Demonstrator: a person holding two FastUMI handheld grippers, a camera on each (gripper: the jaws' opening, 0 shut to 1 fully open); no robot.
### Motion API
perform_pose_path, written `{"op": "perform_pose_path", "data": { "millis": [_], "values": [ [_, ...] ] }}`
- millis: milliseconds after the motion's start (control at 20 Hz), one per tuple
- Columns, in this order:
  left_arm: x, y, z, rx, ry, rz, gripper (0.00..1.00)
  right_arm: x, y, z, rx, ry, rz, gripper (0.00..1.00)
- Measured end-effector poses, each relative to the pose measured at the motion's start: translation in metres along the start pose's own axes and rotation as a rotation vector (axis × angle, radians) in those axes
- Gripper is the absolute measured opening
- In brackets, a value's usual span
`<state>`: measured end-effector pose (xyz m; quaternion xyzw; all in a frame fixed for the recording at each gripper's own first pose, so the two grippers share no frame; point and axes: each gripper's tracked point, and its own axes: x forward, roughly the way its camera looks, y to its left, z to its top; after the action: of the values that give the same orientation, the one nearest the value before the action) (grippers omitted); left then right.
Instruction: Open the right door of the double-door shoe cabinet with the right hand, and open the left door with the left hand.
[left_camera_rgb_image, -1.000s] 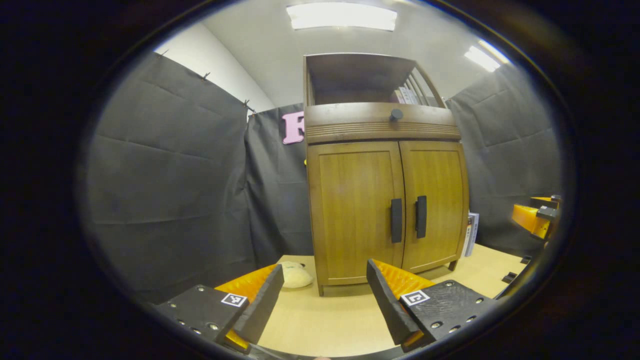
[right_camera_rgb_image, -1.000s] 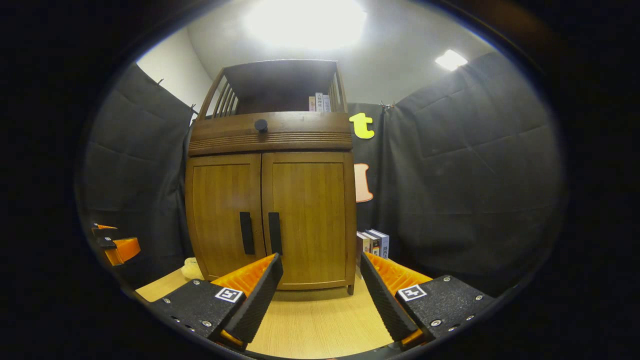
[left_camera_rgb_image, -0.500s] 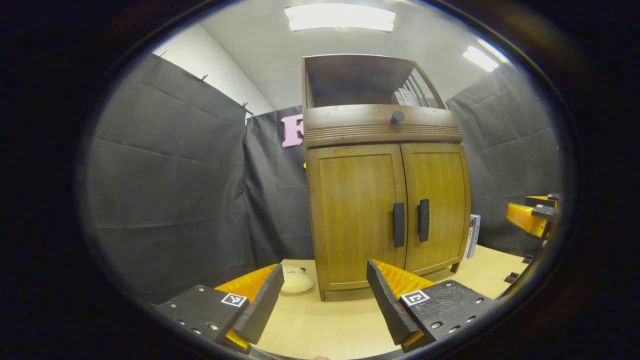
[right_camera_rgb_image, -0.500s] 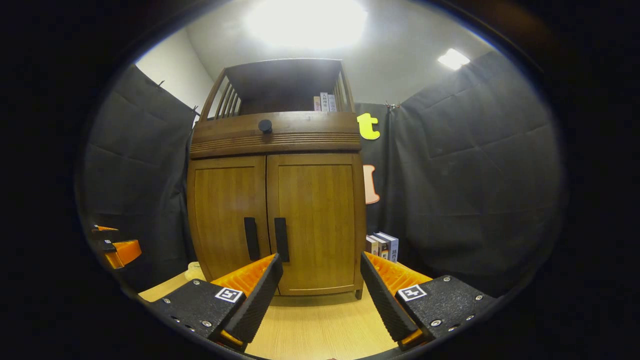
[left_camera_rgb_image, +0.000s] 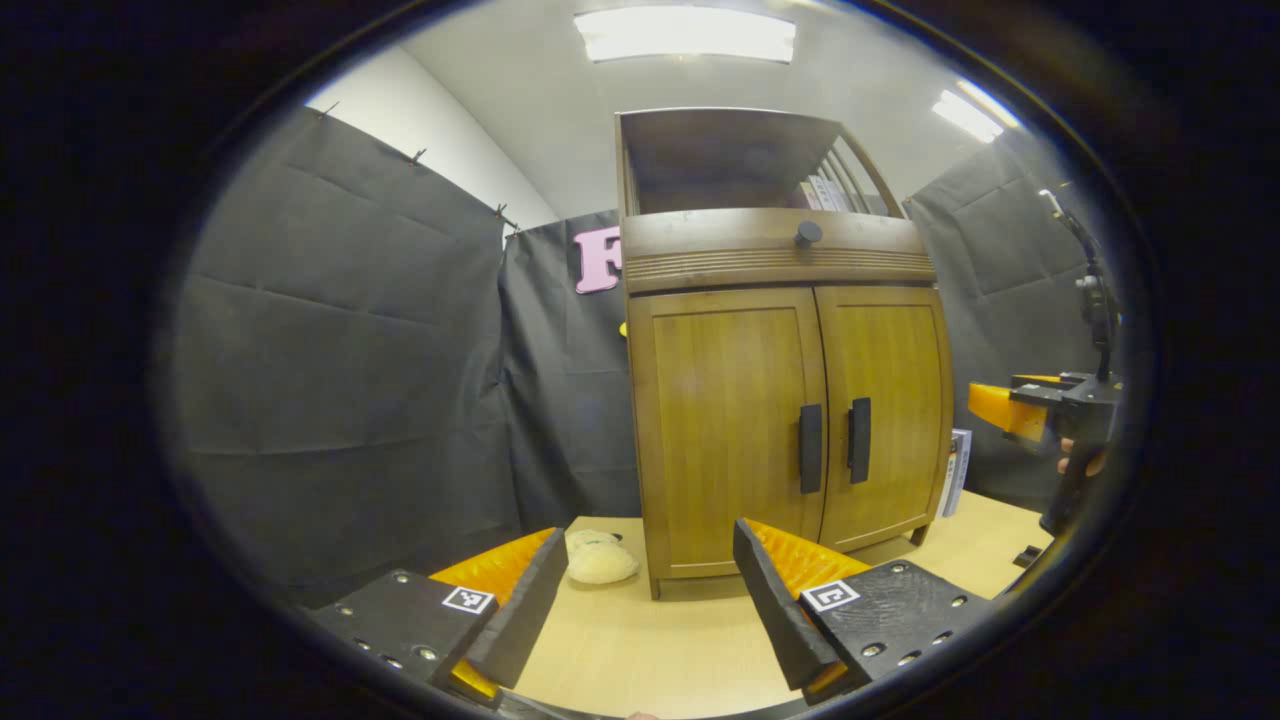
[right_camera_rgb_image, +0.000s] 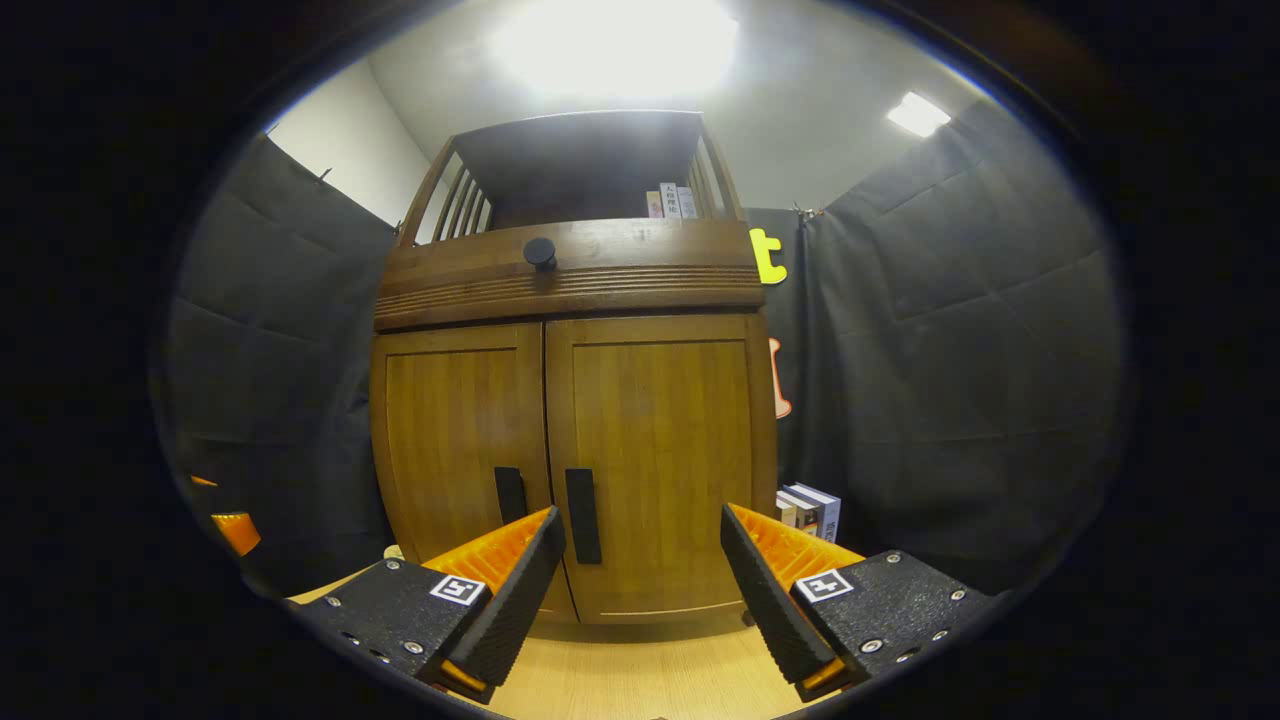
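Wood-grain shoe cabinet (right_camera_rgb_image: 570, 440) stands upright on the pale bench (left_camera_rgb_image: 640, 640), both doors closed, so nothing's open yet. Going left to right: the left gripper (left_camera_rgb_image: 645, 600) hovers low over the bench with its fingers spread wide and nothing between them, well short of the cabinet and aimed a bit left of the left door (left_camera_rgb_image: 735, 425). There's a small cream plush thing (left_camera_rgb_image: 598, 562) by the cabinet's left foot (not part of the job, just don't clip it).

Next over, the two dark handles sit just beside each other at the centre seam: left handle (left_camera_rgb_image: 810, 448), then right handle (right_camera_rgb_image: 583, 515). The right gripper (right_camera_rgb_image: 640, 590) is closer in, also released and empty, with that right handle just above its left finger.

My take: slide the right gripper up and a touch left so the handle sits squarely between the fingers, clamp only that one, then pull in an arc around the outer hinge. Biggest risk is catching both handles at once. Some books (right_camera_rgb_image: 810, 505) stand by the cabinet's right side.
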<state>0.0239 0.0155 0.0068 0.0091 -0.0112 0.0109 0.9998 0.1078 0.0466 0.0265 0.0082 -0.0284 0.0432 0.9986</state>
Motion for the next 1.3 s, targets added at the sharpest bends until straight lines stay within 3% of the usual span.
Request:
{"op": "perform_pose_path", "data": {
  "millis": [100, 150, 200, 300, 400, 450, 500, 550, 700, 750, 1050, 1100, 1150, 1300],
  "values": [
    [-0.003, 0.007, -0.001, 0.010, 0.001, 0.016, 1.00, 0.015, 0.004, -0.003, -0.006, 0.004, 0.012, 0.96],
    [-0.005, 0.009, -0.001, 0.015, -0.001, 0.022, 0.95, 0.024, 0.005, -0.004, -0.010, 0.002, 0.016, 0.96],
    [-0.006, 0.011, 0.001, 0.016, -0.004, 0.029, 1.00, 0.031, 0.008, -0.005, -0.012, 0.002, 0.020, 0.96],
    [-0.005, 0.016, 0.000, 0.009, 0.000, 0.046, 0.95, 0.048, 0.013, -0.006, -0.008, 0.000, 0.027, 0.96],
    [-0.003, 0.025, -0.001, 0.002, 0.005, 0.068, 1.00, 0.066, 0.021, -0.008, -0.008, -0.006, 0.035, 0.96],
    [-0.004, 0.028, -0.003, 0.001, 0.008, 0.079, 0.95, 0.076, 0.025, -0.008, -0.013, -0.006, 0.038, 0.96],
    [-0.004, 0.033, -0.004, 0.000, 0.010, 0.091, 1.00, 0.083, 0.027, -0.011, -0.016, -0.003, 0.040, 0.96],
    [-0.005, 0.035, -0.005, 0.000, 0.013, 0.102, 0.95, 0.089, 0.031, -0.014, -0.014, 0.001, 0.046, 0.96],
    [-0.007, 0.042, -0.009, 0.000, 0.030, 0.132, 0.95, 0.108, 0.040, -0.029, -0.005, 0.021, 0.069, 0.95],
    [-0.007, 0.043, -0.011, -0.001, 0.037, 0.137, 1.00, 0.115, 0.042, -0.034, -0.005, 0.029, 0.073, 0.95],
    [-0.006, 0.059, -0.010, 0.001, 0.035, 0.173, 1.00, 0.150, 0.056, -0.058, 0.003, 0.067, 0.089, 0.95],
    [-0.006, 0.060, -0.010, 0.001, 0.038, 0.174, 0.95, 0.156, 0.057, -0.061, 0.006, 0.073, 0.092, 0.95],
    [-0.007, 0.059, -0.012, 0.003, 0.041, 0.174, 1.00, 0.160, 0.057, -0.062, 0.008, 0.077, 0.088, 0.95],
    [-0.009, 0.062, -0.010, 0.008, 0.038, 0.181, 1.00, 0.171, 0.060, -0.069, 0.007, 0.084, 0.082, 0.92]
  ]
}}
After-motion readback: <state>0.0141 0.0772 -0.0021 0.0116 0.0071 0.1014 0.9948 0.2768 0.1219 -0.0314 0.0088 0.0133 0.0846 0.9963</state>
